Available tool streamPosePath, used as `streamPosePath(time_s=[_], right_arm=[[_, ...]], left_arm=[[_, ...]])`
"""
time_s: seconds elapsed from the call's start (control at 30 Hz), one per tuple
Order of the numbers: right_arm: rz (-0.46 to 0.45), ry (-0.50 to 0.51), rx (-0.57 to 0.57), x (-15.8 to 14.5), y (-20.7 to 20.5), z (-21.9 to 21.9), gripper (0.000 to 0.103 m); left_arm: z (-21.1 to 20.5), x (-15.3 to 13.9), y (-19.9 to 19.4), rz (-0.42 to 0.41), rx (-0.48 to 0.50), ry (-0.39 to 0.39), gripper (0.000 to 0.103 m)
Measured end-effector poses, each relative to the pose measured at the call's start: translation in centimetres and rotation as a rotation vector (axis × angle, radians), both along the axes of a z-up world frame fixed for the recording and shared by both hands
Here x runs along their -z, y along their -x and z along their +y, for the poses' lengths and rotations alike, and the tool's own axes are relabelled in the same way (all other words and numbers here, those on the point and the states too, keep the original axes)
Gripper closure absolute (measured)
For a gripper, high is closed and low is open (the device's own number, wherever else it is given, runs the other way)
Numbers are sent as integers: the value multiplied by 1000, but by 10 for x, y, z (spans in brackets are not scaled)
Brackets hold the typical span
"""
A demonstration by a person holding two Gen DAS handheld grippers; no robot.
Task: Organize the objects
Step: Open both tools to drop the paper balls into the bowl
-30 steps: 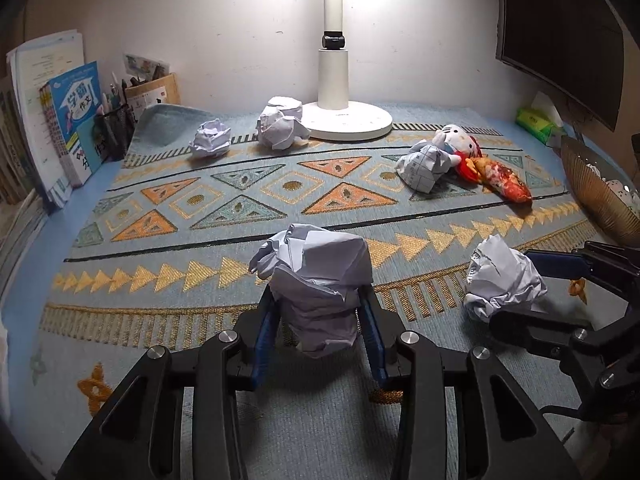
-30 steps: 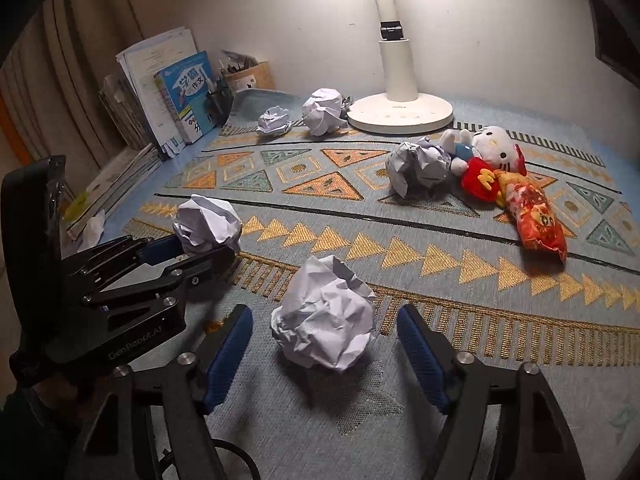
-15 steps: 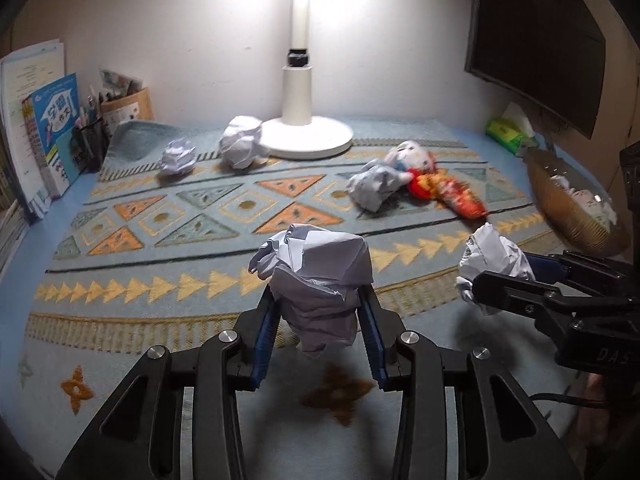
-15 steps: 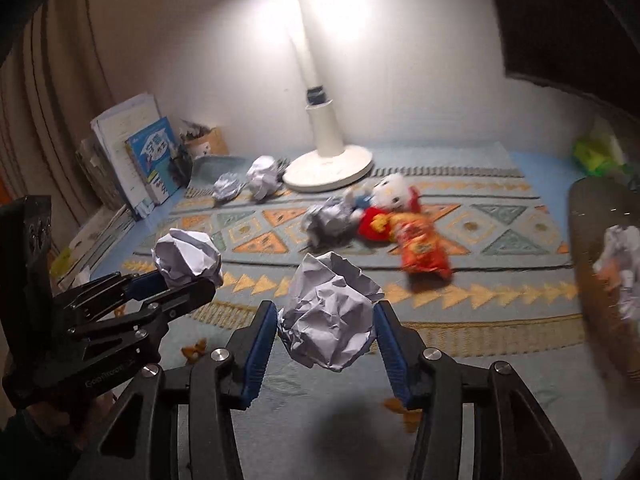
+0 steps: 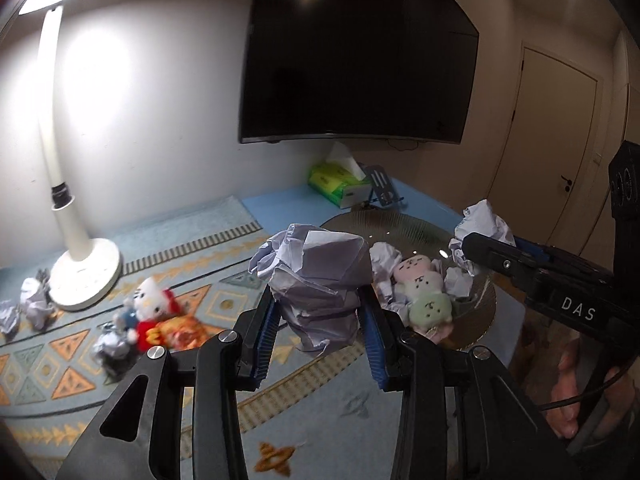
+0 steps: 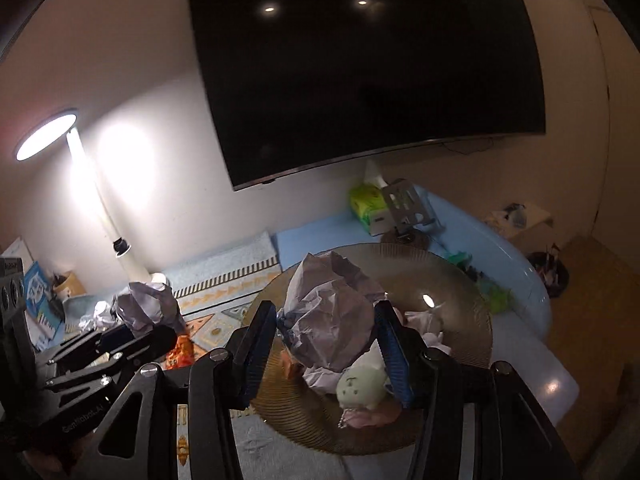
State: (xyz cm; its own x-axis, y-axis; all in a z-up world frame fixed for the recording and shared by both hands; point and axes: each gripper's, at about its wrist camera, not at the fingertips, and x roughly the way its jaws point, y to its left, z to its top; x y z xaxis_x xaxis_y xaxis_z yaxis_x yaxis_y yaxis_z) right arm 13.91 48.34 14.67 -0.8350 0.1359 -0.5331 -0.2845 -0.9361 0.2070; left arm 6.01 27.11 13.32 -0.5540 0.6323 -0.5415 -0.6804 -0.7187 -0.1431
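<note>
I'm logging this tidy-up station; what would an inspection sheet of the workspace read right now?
Surface: patterned mat over a blue tabletop.
Job's things: a paper ball in the left tongs; another paper ball in the right tongs; brown bowl holding paper and a plush toy.
Clutter: loose paper balls, cat doll, snack bag.
Grippers: both shut on paper.
Cables: one black cable beside the right tongs.
Surroundings: lit lamp, dark screen, tissue box, door.
</note>
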Motion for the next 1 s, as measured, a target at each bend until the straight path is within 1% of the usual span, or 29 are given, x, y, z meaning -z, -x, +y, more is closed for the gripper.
streamPosePath(time_s=[0.07,0.13,0.2,0.23,0.27,0.3,0.33,0.37,0.4,0.43,0.5,0.6,0.67,0.77,0.9,0.93,1.0], right_arm=[[8,54,20,1,6,17,53],[28,74,41,-2,12,29,53],[22,79,51,-3,25,36,45],[8,88,58,-2,30,39,32],[13,101,60,-1,33,43,31],[25,116,52,-1,33,46,31],[35,131,43,0,31,47,31],[39,141,38,2,29,49,31],[37,148,37,5,28,50,31],[33,153,37,7,27,51,31],[22,170,40,14,25,52,31],[22,202,30,21,21,52,31],[34,203,3,23,16,45,31],[27,189,-60,23,17,27,31],[20,121,-148,19,16,-6,31],[23,112,-171,17,15,-14,30],[34,106,-216,16,14,-29,21]], left_arm=[[22,3,7,-13,19,1,67],[40,8,9,2,23,18,67],[57,11,9,11,37,32,67],[65,13,12,11,40,33,67],[72,14,15,16,37,34,66],[78,16,18,24,29,32,62],[83,18,22,30,23,38,45],[86,20,25,34,13,50,34],[86,22,28,40,-2,50,16],[83,24,29,40,-9,36,10],[75,28,31,19,-14,14,10],[62,32,31,2,-22,26,10],[47,34,28,-2,-31,31,10],[18,36,25,-24,-69,20,10],[-25,34,18,-40,-136,0,10],[-34,34,17,-51,-139,-9,10],[-58,32,9,-38,-161,-21,10]])
